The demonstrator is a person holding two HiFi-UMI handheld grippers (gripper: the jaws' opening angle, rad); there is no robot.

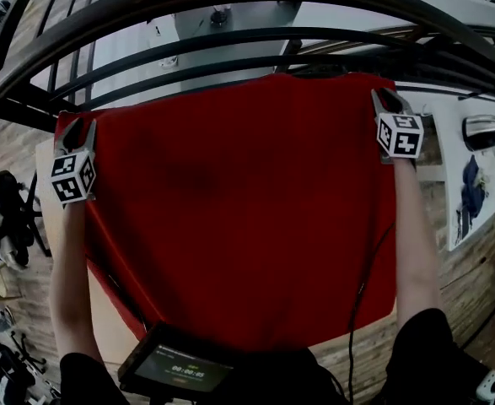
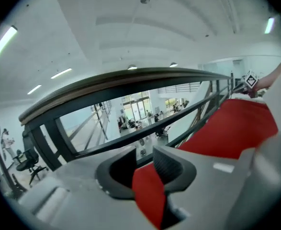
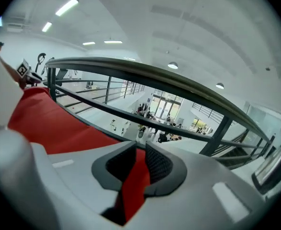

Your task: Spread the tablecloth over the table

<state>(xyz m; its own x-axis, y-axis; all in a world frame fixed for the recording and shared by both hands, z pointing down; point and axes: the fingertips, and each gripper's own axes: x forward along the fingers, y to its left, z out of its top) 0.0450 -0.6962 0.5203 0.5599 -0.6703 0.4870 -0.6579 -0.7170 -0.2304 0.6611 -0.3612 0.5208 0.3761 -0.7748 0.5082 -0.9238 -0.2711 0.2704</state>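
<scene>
Left gripper point(image 1: 79, 131) and right gripper point(image 1: 388, 100), released at far tabletop point(image 1: 108, 323) corners (tablecloth point(image 1: 247, 209) loose between jaws), apparently letting it settle

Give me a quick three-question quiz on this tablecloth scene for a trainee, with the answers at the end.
1. True or false: the red tablecloth passes between the fingers of both the left gripper and the right gripper.
2. What runs just beyond the cloth's far edge? A, a brick wall. B, a metal railing. C, a curtain.
3. Fill in: seen from the person, both grippers are at the cloth's ___ corners.

Key: 1 true. 2 B. 3 far.
</scene>
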